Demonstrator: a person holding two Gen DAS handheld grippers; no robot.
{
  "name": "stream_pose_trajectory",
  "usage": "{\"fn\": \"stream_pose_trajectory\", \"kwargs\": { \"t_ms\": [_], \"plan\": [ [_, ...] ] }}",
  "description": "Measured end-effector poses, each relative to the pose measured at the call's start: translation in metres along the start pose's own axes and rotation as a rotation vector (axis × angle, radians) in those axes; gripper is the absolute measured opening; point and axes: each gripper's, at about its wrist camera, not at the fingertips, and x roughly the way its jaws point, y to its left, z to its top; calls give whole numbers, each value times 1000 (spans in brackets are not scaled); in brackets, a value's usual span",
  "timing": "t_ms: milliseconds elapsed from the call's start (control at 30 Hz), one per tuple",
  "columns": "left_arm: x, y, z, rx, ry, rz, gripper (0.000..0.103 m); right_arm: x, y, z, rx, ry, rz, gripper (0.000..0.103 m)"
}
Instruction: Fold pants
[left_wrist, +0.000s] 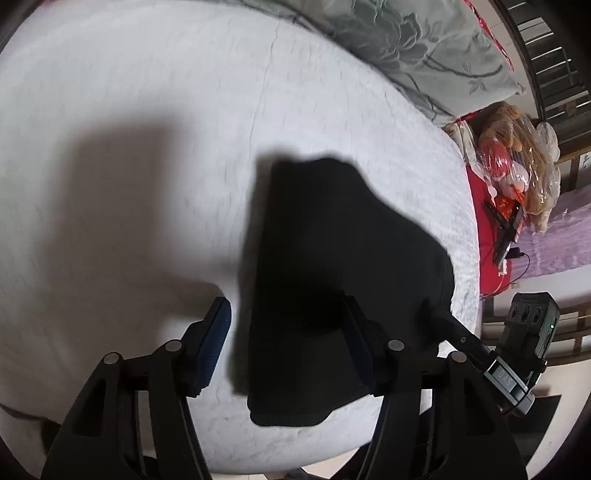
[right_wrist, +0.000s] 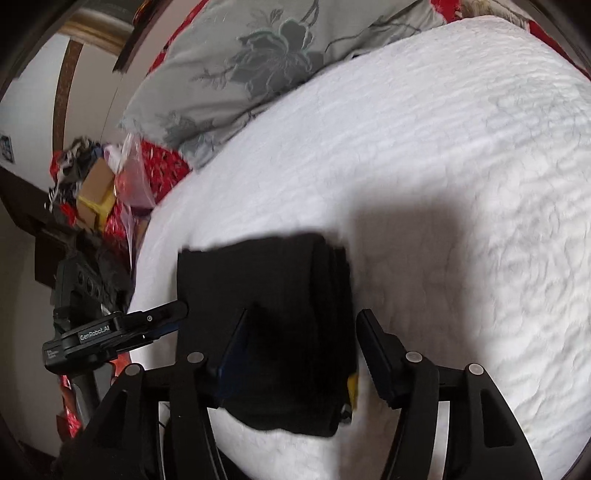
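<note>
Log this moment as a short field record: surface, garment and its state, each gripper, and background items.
surface: white textured blanket on a bed
garment: black pants, already folded into a compact stack, lying flat on the blanket
left gripper: open, fingers either side of the pants' edge, gripping nothing
right gripper: open, straddling the stack, gripping nothing
contact: cannot tell whether any finger touches the fabric
background: grey floral pillow at the head of the bed; plastic-wrapped items on red fabric beside it
image quality: some motion blur
</note>
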Motion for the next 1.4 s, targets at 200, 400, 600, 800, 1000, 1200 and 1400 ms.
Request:
{"fn": "stream_pose_trajectory", "kwargs": {
  "t_ms": [200,400,600,800,1000,1200,1400],
  "plan": [
    [-2,-14,-6,88,-53,98,59,-9,1,-10,-35,-38,-55,28],
    [-6,-22,-9,103,-81,126,58,-7,-13,-14,11,-11,-48,39],
    [-16,-35,5,152,-163,177,58,-15,-8,10,46,-77,-4,64],
    [0,-33,19,131,-133,182,58,-1,-8,19,48,-53,-30,64],
    [15,-31,40,85,-78,156,60,10,-10,24,51,-48,-30,64],
    [14,-12,49,-30,-9,37,66,17,-22,30,118,-44,-28,53],
    [5,1,16,18,27,-58,73,9,-14,20,64,39,70,70]
  ]
}}
